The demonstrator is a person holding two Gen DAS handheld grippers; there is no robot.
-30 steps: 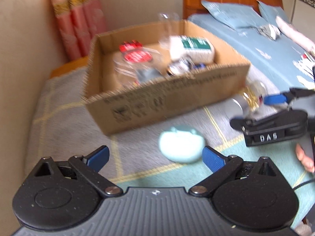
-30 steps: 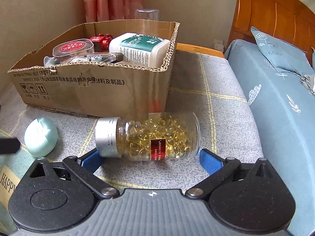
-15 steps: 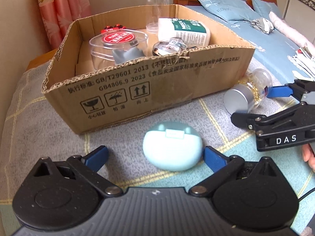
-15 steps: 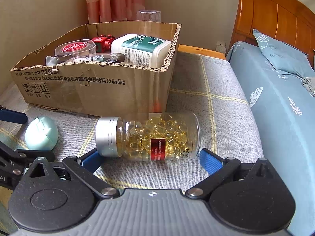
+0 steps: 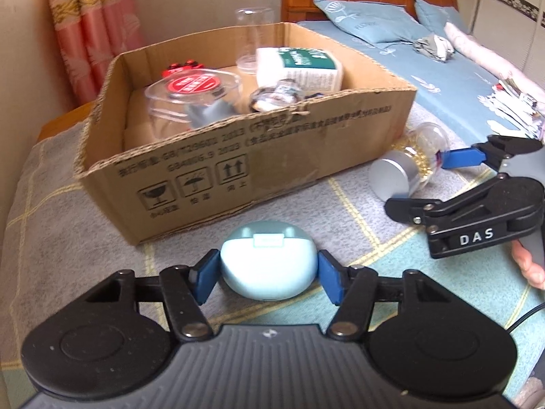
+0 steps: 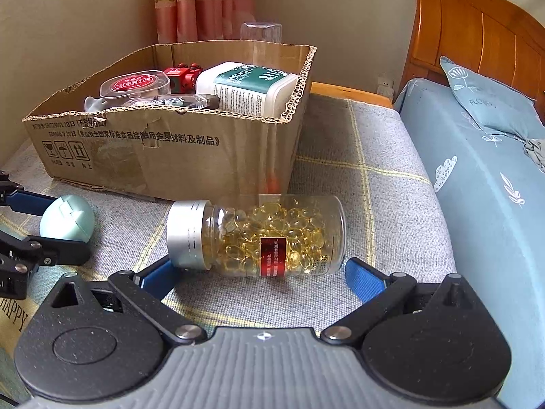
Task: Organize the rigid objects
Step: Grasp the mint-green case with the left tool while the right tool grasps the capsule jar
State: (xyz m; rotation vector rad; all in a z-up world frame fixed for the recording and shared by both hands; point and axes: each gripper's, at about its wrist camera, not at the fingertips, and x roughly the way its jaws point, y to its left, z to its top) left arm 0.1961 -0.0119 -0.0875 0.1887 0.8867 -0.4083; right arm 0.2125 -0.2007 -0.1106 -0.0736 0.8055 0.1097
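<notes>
Left wrist: left tool closing on mint case | right tool wide open, "DAS" | box "GB4806.9"

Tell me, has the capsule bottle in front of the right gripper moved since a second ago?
No. The capsule bottle lies on its side just before the cardboard box's near corner, exactly as before.
</notes>
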